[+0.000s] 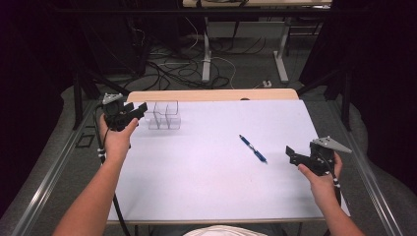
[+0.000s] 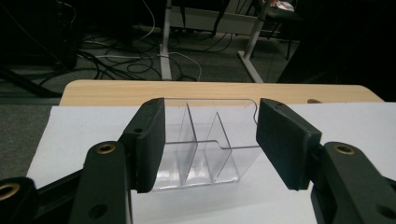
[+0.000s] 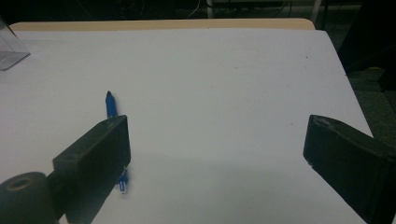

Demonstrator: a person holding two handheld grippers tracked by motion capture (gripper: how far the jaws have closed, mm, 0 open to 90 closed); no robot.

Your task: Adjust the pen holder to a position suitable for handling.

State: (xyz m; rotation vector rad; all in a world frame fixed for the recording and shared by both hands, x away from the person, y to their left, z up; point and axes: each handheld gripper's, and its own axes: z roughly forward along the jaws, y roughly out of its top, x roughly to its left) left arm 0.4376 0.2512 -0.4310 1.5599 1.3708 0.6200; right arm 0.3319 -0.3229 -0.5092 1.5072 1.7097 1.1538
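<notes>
A clear plastic organiser box [image 1: 164, 115] with several compartments stands at the table's far left. My left gripper [image 1: 140, 110] hovers level beside it, jaws pointing at it. In the left gripper view the box [image 2: 205, 149] sits right at the tips of my left gripper [image 2: 210, 116], one pad on either side, and no firm press shows. A blue pen [image 1: 253, 148] lies on the white table top right of centre. My right gripper [image 1: 290, 152] is held open just right of the pen, and in the right gripper view its jaws [image 3: 217, 135] stand wide with the pen [image 3: 111, 106] behind the left jaw.
The white table top [image 1: 206, 182] has a wooden strip [image 1: 211, 95] along its far edge. Beyond it are table legs and loose cables on the floor. A corner of the clear box [image 3: 9, 46] shows at the far left of the right gripper view.
</notes>
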